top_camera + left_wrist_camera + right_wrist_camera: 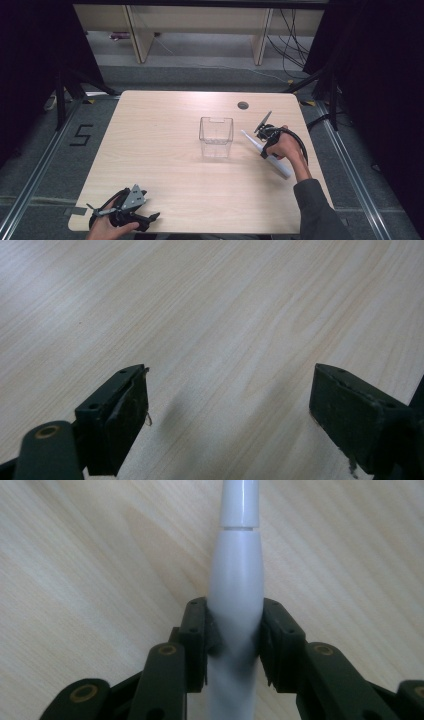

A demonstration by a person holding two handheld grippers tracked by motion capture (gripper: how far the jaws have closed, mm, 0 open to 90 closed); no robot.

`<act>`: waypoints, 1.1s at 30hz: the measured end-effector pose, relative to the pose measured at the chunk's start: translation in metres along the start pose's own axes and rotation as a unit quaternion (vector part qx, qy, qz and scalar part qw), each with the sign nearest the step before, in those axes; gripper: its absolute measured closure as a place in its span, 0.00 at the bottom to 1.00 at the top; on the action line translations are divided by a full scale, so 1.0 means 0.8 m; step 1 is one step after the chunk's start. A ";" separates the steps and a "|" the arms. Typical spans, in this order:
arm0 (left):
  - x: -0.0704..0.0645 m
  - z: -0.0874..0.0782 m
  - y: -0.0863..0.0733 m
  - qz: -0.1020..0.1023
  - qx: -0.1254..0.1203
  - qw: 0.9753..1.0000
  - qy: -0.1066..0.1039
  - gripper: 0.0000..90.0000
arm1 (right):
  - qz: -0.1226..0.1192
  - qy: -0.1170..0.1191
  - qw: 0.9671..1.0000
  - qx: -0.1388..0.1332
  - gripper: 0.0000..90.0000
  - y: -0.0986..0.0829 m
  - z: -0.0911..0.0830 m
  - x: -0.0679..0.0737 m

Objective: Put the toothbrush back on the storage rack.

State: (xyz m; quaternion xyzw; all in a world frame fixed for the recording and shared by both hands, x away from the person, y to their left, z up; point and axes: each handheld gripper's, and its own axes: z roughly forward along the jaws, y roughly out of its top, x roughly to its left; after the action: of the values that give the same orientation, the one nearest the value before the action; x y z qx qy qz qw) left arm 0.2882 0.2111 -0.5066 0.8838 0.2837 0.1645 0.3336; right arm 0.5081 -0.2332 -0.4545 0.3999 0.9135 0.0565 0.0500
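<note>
A clear plastic box [216, 136] stands upright and open-topped near the centre of the light wooden desk [160, 150]. A round cable hole [243, 105] sits in the desk at about one o'clock from the box. Beyond the far edge, at twelve o'clock, pale shelf legs [137, 35] rise from the grey floor [210, 45], with black cables [292, 42] hanging at two o'clock.

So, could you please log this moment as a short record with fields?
surface: wooden table
held item: white electric toothbrush, lying low over the table
right tongs: jaws shut on the toothbrush handle
left tongs: jaws wide open, nothing between them, at the near left edge of the table
container: clear plastic box, upright at mid table, apart from the toothbrush
</note>
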 end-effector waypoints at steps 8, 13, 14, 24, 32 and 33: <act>0.000 0.000 0.000 0.000 0.001 1.000 0.000 0.17 | 0.006 -0.001 0.996 -0.087 0.75 -0.015 -0.033 -0.010; 0.000 0.000 0.000 0.001 0.001 1.000 0.000 0.17 | 0.023 0.006 0.989 -0.145 0.75 -0.024 -0.054 -0.011; 0.001 0.000 0.000 0.007 0.003 1.000 -0.001 0.17 | 0.040 0.008 0.988 -0.150 0.75 -0.026 -0.057 -0.009; 0.000 0.000 0.000 0.001 0.002 1.000 0.000 0.17 | 0.053 0.004 0.964 -0.260 0.75 -0.037 -0.070 -0.015; 0.001 0.000 0.000 0.006 0.004 1.000 0.000 0.17 | 0.068 0.013 0.941 -0.330 0.75 -0.042 -0.070 -0.015; 0.001 0.001 0.000 0.007 0.000 1.000 -0.001 0.17 | 0.084 0.015 0.940 -0.329 0.75 -0.043 -0.073 -0.011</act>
State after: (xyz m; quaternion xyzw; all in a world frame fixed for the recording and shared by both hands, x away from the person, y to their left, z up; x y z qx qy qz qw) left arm 0.2893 0.2116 -0.5069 0.8857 0.2774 0.1663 0.3330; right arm 0.4808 -0.2665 -0.4010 0.4359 0.8074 0.3639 0.1605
